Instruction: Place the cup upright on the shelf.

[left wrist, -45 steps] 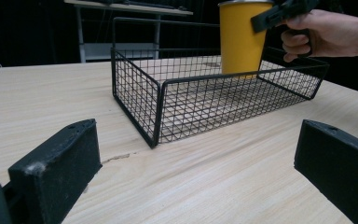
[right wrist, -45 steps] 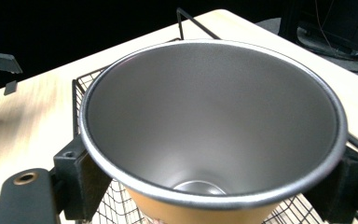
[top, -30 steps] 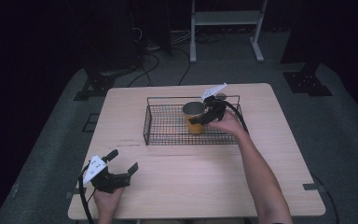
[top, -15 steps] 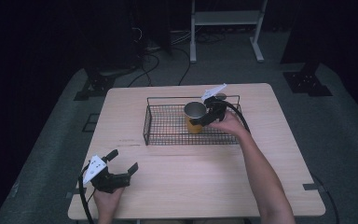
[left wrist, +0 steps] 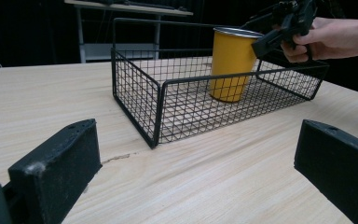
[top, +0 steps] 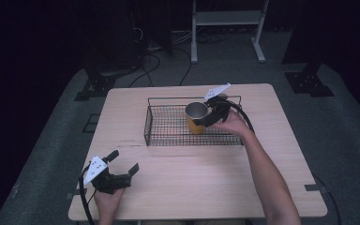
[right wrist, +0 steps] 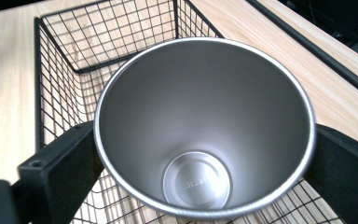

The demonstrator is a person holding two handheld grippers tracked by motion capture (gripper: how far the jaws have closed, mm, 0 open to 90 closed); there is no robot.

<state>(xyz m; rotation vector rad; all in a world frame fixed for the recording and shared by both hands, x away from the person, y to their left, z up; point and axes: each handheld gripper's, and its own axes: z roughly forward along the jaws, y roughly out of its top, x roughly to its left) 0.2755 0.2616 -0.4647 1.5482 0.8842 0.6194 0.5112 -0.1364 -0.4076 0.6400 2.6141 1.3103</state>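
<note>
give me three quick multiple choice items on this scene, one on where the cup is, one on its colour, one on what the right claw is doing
1. Where does the cup stand?
A. on the bare table beside the basket
B. inside the wire basket
C. on the floor

2. What colour is the outside of the cup?
A. yellow
B. red
C. blue

3. What is the state of the right claw?
A. open and far from the cup
B. lying loose on the table
C. its jaws sit on either side of the cup's rim

Answers:
1. B, the left gripper view shows the cup's base on the basket's mesh floor.
2. A, the left gripper view shows a yellow wall, and the right gripper view a bare metal inside.
3. C, the right gripper view shows a black jaw against each side of the rim, while the left claw rests open at the table's near edge.
</note>
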